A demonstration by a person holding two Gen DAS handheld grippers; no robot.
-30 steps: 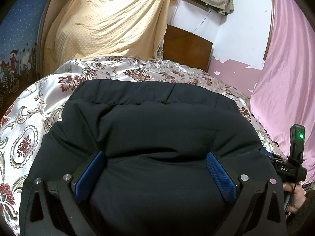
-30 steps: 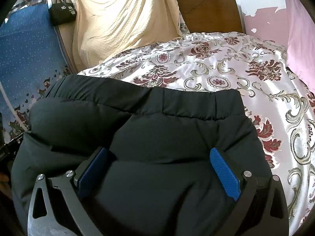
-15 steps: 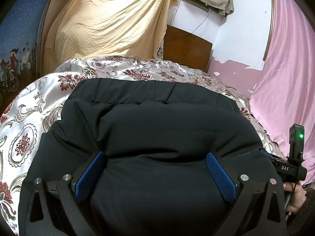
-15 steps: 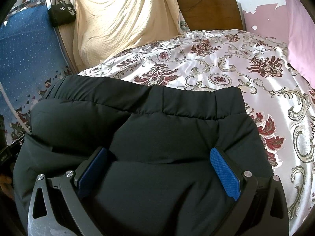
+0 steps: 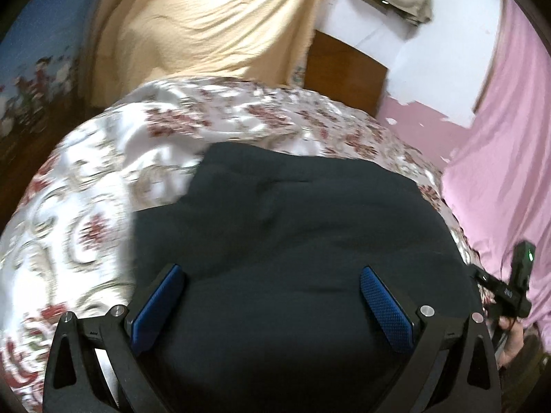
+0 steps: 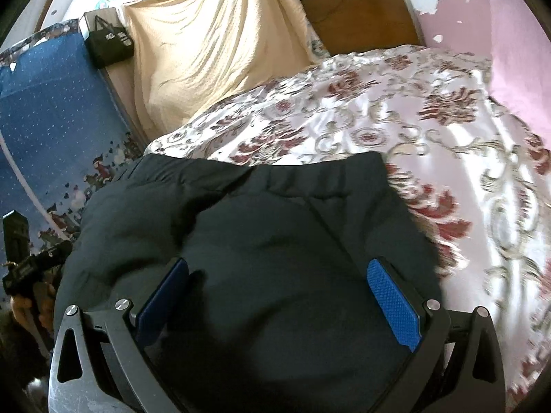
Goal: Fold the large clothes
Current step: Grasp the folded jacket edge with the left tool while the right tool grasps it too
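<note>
1. Black padded garment (image 5: 292, 241) lies folded on the floral satin bedspread (image 5: 103, 179); its near part runs under our grippers and out of frame.
2. Both views are motion-blurred.
3. We see the left gripper (image 5: 272, 301) and the right gripper (image 6: 280, 297) spread wide, gripping nothing.
4. A cream blanket (image 6: 213, 44) hangs behind.

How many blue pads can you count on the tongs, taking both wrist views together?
4. Left tongs: one pad at left, one at right, over the dark garment. Right tongs: one at left, one at right.
</note>
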